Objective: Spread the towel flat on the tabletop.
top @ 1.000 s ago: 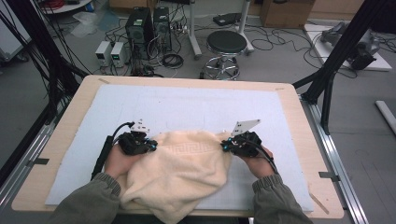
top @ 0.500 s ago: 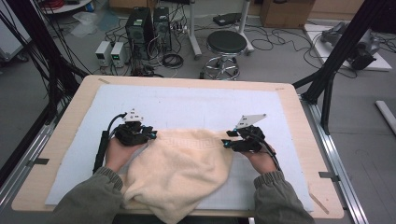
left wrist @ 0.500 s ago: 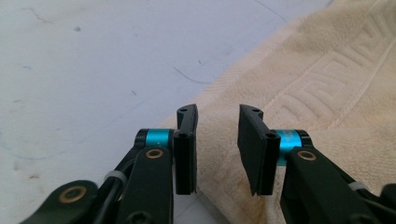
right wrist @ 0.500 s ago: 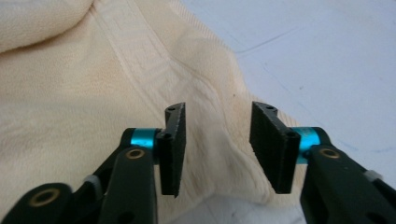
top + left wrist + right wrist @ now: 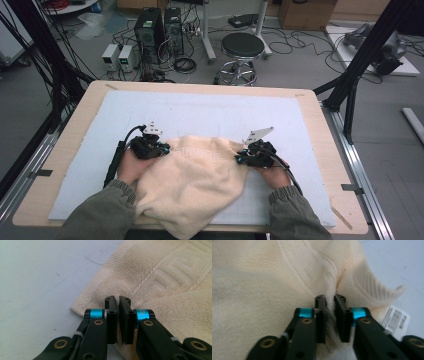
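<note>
Towel [image 5: 192, 182] lies rumpled on the surface [image 5: 210, 112], both far corners clamped in the left claw [image 5: 118, 302] and right claw [image 5: 330, 301]; spreading or folding remains.

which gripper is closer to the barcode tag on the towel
Right. The right gripper pinches the towel with the barcode tag just beside its jaws; the left gripper grips the towel's opposite corner, across the cloth.
</note>
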`<state>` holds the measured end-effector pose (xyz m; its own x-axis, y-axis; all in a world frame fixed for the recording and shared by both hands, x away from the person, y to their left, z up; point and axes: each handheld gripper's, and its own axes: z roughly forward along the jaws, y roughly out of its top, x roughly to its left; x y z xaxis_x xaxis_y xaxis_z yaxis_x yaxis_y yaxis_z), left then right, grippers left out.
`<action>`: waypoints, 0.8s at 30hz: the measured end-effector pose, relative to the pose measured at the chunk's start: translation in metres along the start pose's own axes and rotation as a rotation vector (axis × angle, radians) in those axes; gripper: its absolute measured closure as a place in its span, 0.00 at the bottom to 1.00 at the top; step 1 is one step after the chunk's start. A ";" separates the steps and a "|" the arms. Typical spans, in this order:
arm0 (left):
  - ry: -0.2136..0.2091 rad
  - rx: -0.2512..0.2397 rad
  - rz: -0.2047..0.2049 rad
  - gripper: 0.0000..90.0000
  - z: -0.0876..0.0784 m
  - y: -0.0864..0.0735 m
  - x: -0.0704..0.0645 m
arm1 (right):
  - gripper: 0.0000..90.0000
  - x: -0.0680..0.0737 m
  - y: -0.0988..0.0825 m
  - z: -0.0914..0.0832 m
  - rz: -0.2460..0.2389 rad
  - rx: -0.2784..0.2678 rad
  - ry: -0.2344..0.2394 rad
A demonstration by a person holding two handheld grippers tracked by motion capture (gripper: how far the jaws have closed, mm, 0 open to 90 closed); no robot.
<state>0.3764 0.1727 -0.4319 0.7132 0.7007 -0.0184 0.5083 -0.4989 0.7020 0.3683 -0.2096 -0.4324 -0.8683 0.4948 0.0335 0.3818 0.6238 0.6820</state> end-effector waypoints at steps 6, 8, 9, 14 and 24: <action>0.038 -0.094 -0.050 0.96 -0.015 0.004 0.011 | 0.94 -0.002 0.012 -0.017 0.006 -0.092 -0.065; 0.035 -0.129 -0.072 0.96 -0.021 0.010 0.015 | 0.94 -0.006 0.016 -0.026 0.016 -0.121 -0.083; 0.048 -0.135 -0.065 0.96 -0.022 0.014 0.015 | 0.93 -0.007 0.019 -0.030 0.019 -0.133 -0.089; 0.033 -0.134 -0.053 0.88 -0.019 0.019 0.014 | 0.66 -0.011 0.017 -0.020 0.025 -0.112 -0.081; 0.003 -0.020 -0.033 0.61 0.002 0.016 0.007 | 0.48 -0.016 -0.017 -0.013 0.059 -0.010 -0.027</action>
<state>0.3906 0.1685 -0.4226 0.6948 0.7181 -0.0393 0.5217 -0.4657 0.7148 0.3716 -0.2354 -0.4350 -0.8353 0.5471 0.0541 0.4290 0.5872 0.6864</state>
